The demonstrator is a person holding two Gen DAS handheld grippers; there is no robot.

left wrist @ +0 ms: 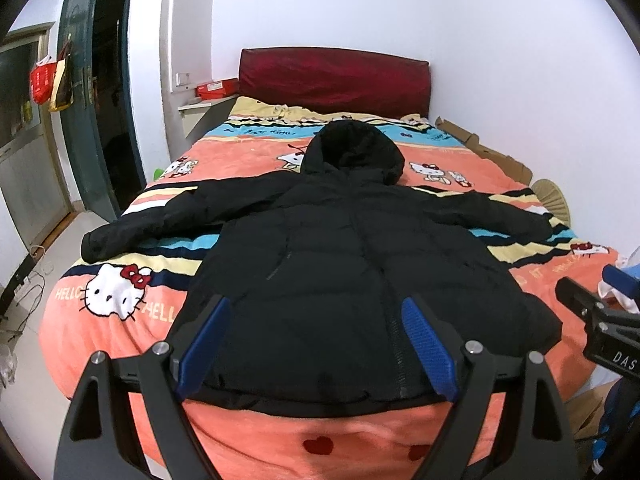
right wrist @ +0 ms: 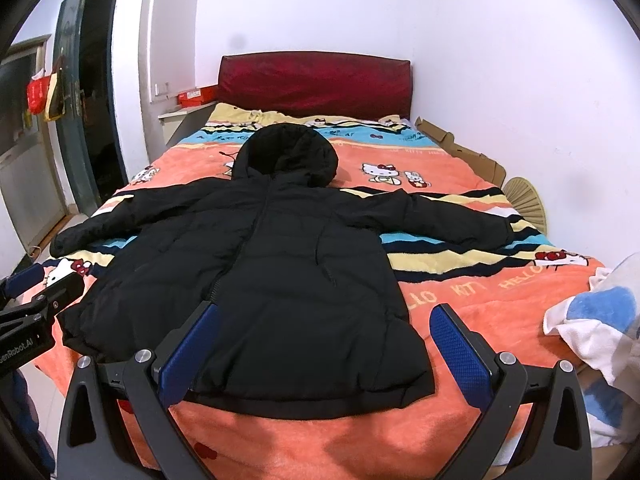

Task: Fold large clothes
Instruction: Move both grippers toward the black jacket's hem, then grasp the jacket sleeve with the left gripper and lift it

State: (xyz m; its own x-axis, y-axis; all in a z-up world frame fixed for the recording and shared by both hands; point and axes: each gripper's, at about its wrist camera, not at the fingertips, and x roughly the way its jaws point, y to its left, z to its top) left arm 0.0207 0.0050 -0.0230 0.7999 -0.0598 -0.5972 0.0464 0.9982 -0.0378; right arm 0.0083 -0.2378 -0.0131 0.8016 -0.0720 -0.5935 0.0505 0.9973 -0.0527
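A black hooded puffer jacket point(left wrist: 340, 264) lies flat and face up on the bed, zipper shut, sleeves spread to both sides, hood toward the headboard. It also shows in the right wrist view point(right wrist: 256, 280). My left gripper point(left wrist: 316, 312) is open and empty, hovering over the jacket's hem. My right gripper point(right wrist: 324, 320) is open and empty, over the hem's right corner. Each gripper shows at the edge of the other's view: the right one point(left wrist: 588, 304) and the left one point(right wrist: 44, 292).
The bed carries an orange Hello Kitty blanket point(left wrist: 120, 328) and a dark red headboard point(left wrist: 332, 80). A white and blue cloth point(right wrist: 600, 328) lies at the bed's right edge. Cardboard point(left wrist: 480, 148) and a fan point(right wrist: 524, 200) lie by the right wall. An open door point(left wrist: 104, 92) is at left.
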